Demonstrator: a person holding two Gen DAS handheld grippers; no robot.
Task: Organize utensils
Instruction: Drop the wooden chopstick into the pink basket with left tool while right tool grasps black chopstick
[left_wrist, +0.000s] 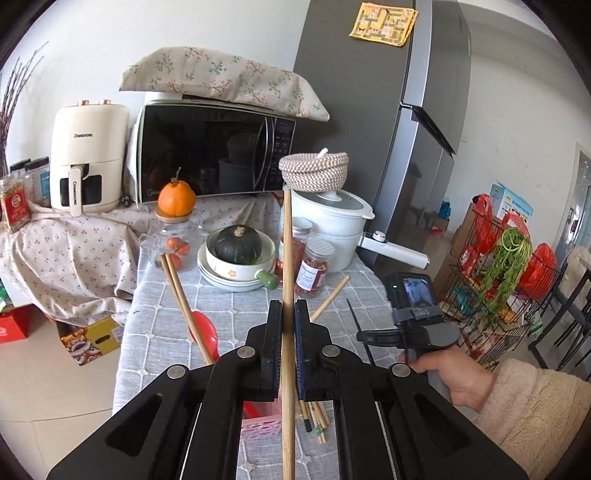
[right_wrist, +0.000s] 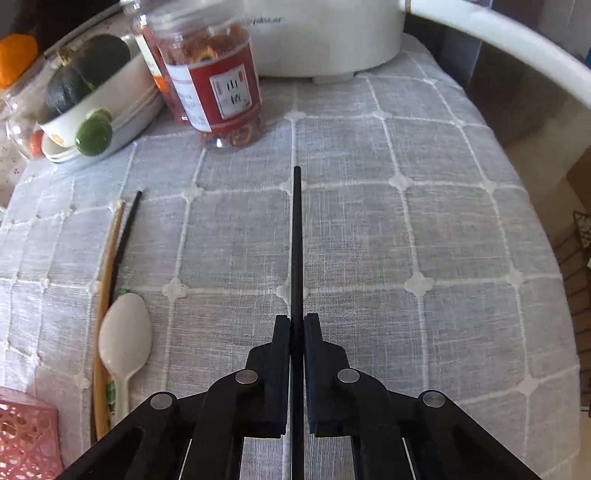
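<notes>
Left gripper (left_wrist: 287, 308) pinching a bamboo chopstick (left_wrist: 287, 258), lifted above the table (left_wrist: 229, 302); pink basket (left_wrist: 258, 424) just below it. Right gripper (right_wrist: 296, 320) clamped on a black chopstick (right_wrist: 297, 240). Ahead-left: red-label jar (right_wrist: 218, 88), white pot (right_wrist: 325, 37). Left: white spoon (right_wrist: 123, 343), loose chopsticks (right_wrist: 107, 280).

A pale, matt wooden chopstick (left_wrist: 287, 258) is gripped by the matt black plastic left gripper (left_wrist: 287, 314), whose pivots are brushed metal. A smooth, matt black chopstick (right_wrist: 297, 240) is gripped by the right gripper (right_wrist: 297, 325). Beneath both, a coarse grey woven tablecloth (right_wrist: 424, 229) with raised white stitching is seen. On the tablecloth, a glossy white plastic spoon (right_wrist: 123, 343) and a clear plastic jar (right_wrist: 218, 77) are seen.
</notes>
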